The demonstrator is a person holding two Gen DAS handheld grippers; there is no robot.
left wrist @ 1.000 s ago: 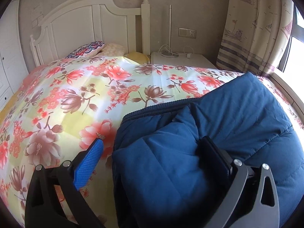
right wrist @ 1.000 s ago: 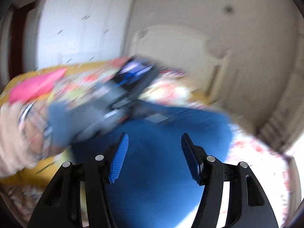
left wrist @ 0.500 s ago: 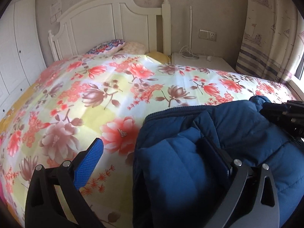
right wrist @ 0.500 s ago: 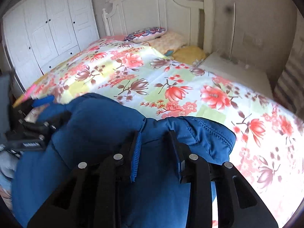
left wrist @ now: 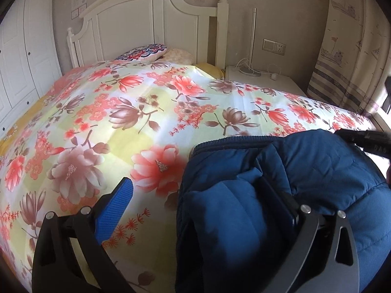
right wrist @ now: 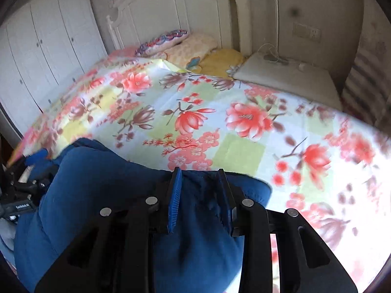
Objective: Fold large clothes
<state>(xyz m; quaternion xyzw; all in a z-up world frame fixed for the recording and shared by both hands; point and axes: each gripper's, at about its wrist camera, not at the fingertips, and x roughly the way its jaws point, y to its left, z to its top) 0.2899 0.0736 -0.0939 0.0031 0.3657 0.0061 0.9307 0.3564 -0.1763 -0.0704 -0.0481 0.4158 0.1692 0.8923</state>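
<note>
A dark blue padded jacket [left wrist: 305,171] lies bunched on the near side of a bed with a floral cover [left wrist: 151,112]. My left gripper [left wrist: 195,195] is wide open; its right finger presses into the jacket's folds and its blue-padded left finger [left wrist: 114,207] hangs over the cover. In the right wrist view my right gripper [right wrist: 199,193] is shut on a thick fold of the jacket [right wrist: 102,185] at its far edge. The right gripper shows in the left wrist view [left wrist: 366,140] at the jacket's right end.
A white headboard [left wrist: 151,22] and pillows [left wrist: 144,52] stand at the bed's far end. A white nightstand [left wrist: 259,78] with a lamp pole and cable sits right of it, curtains [left wrist: 352,44] further right. White wardrobe doors [right wrist: 46,48] line the left wall.
The right gripper swung over to the jacket's far edge and closed on a fold there. The left gripper stayed open on the jacket while its view shifted leftward.
</note>
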